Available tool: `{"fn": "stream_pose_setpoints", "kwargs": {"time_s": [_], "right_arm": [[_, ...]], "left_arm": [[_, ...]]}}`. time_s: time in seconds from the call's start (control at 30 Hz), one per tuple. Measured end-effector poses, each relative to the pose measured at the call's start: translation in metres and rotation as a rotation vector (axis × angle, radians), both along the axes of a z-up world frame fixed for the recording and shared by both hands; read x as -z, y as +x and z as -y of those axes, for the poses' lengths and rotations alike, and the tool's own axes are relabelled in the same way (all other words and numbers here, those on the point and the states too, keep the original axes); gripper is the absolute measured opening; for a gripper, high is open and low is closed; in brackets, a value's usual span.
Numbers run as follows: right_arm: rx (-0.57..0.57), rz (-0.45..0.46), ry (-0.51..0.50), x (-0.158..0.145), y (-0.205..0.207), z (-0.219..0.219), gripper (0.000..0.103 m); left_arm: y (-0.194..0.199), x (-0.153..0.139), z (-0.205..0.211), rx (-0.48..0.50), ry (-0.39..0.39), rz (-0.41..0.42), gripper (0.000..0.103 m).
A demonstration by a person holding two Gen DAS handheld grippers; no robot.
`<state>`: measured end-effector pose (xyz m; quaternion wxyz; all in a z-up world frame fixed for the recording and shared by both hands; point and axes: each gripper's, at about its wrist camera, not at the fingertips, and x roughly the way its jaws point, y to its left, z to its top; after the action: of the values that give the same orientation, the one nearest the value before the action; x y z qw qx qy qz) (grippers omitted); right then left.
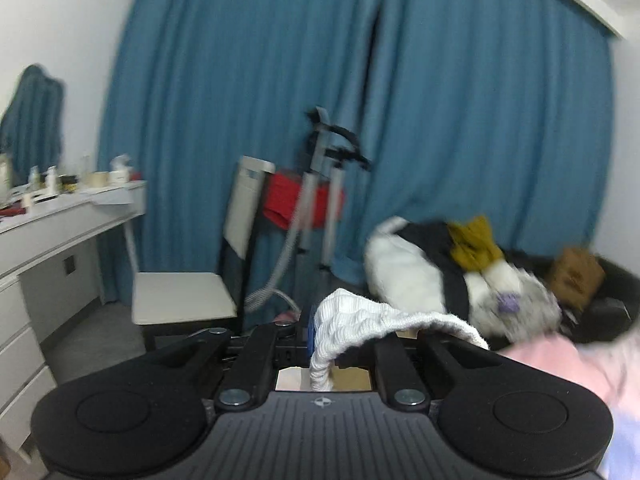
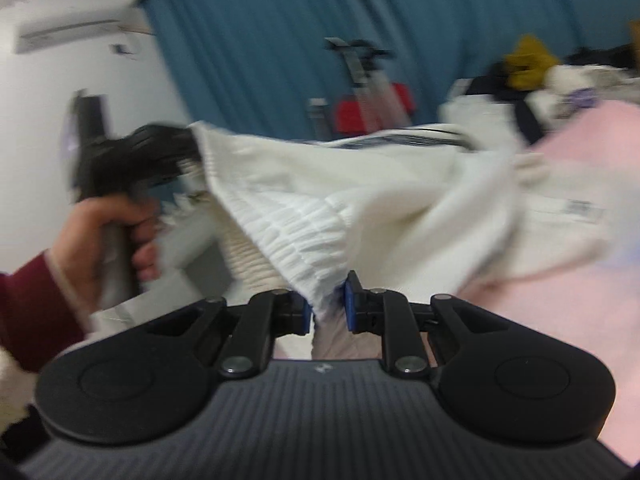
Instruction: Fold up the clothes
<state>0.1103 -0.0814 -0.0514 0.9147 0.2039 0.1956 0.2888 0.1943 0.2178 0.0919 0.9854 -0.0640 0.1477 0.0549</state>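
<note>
Right gripper (image 2: 329,306) and left gripper (image 1: 320,340) clamping white ribbed garment (image 2: 320,208), stretched between

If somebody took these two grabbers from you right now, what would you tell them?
Left gripper: shut on the white garment, at one end of its ribbed hem.
Right gripper: shut on the same hem, further along.
The garment hangs stretched between them, above pink bedding.
More clothes are piled by the blue curtain.
Done: garment picked up. Left: every fold, then the pile.
</note>
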Motion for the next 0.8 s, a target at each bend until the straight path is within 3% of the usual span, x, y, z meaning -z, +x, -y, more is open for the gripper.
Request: {"fn": "stream_pose_setpoints", "kwargs": {"time_s": [0.1, 0.27, 0.33, 0.43, 0.53, 0.6, 0.73, 0.8], "right_arm": [[-0.100, 0.027, 0.018, -0.010, 0.017, -0.053, 0.019], [-0.232, -0.064, -0.068, 0.018, 0.055, -0.114, 0.019], [-0.257, -0.120, -0.110, 0.036, 0.067, -0.122, 0.020], [-0.286, -0.166, -0.150, 0.057, 0.078, -0.127, 0.020], [-0.299, -0.160, -0.158, 0.059, 0.083, -0.127, 0.020], [-0.305, -0.157, -0.155, 0.056, 0.084, -0.126, 0.021], [-0.299, -0.109, -0.190, 0.054, 0.075, -0.117, 0.023], [-0.305, -0.081, -0.197, 0.056, 0.064, -0.113, 0.033]], "left_arm": [[0.018, -0.009, -0.044, -0.085, 0.011, -0.003, 0.009], [0.055, 0.049, -0.103, -0.171, 0.032, -0.141, 0.010], [0.068, 0.087, -0.122, -0.198, -0.007, -0.221, 0.010], [0.080, 0.131, -0.140, -0.218, -0.069, -0.274, 0.011], [0.076, 0.154, -0.145, -0.221, -0.091, -0.292, 0.011], [0.073, 0.154, -0.146, -0.198, -0.078, -0.280, 0.012], [0.045, 0.143, -0.154, -0.161, -0.117, -0.273, 0.035], [0.026, 0.137, -0.160, -0.137, -0.160, -0.268, 0.049]]}}
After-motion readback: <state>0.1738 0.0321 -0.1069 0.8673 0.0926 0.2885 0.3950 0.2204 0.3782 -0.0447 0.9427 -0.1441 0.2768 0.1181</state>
